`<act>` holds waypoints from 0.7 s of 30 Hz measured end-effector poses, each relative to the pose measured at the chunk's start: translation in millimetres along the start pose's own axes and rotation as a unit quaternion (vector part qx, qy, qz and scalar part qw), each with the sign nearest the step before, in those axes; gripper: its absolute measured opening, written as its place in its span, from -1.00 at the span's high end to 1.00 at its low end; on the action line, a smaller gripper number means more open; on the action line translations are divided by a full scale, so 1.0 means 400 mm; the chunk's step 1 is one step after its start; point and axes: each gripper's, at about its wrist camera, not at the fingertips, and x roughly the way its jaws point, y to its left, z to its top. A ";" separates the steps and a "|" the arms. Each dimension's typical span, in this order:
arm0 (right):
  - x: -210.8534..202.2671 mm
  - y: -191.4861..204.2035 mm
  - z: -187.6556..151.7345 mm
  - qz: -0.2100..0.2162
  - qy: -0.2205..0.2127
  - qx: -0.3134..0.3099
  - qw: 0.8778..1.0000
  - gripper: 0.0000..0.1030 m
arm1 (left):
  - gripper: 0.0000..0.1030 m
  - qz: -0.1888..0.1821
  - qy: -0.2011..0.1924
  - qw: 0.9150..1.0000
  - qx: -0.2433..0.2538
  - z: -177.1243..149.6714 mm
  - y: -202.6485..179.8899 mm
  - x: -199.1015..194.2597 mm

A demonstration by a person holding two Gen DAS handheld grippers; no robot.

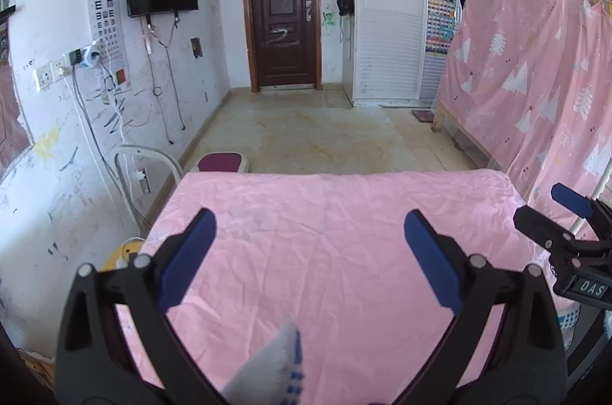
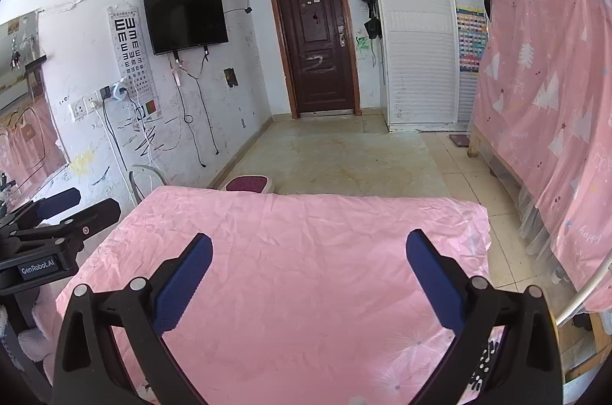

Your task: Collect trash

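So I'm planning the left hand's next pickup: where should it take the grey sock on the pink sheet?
Grip the sock at its rounded tip, coming from above with the open left gripper. That end points up the pink sheet between the fingers; the rest runs out of view.

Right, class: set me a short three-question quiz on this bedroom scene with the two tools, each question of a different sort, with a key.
1. True or false: the left tool holds a piece of trash.
2. What covers the table under both tools? A) pink cloth B) newspaper C) bare wood
3. Fill in: the wall-mounted TV hangs beside an eye ____.

Key: 1 false, both the left and the right tool are open and empty; 2 A; 3 chart.
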 end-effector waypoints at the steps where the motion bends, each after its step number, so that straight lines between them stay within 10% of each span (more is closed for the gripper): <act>1: 0.000 0.006 0.001 0.001 0.000 -0.001 1.000 -0.78 | -0.84 0.001 -0.001 1.000 0.000 0.001 0.003 -0.001; 21: 0.000 0.061 0.026 0.002 -0.004 -0.023 1.000 -0.78 | -0.84 0.008 -0.011 1.000 -0.005 0.009 0.033 -0.021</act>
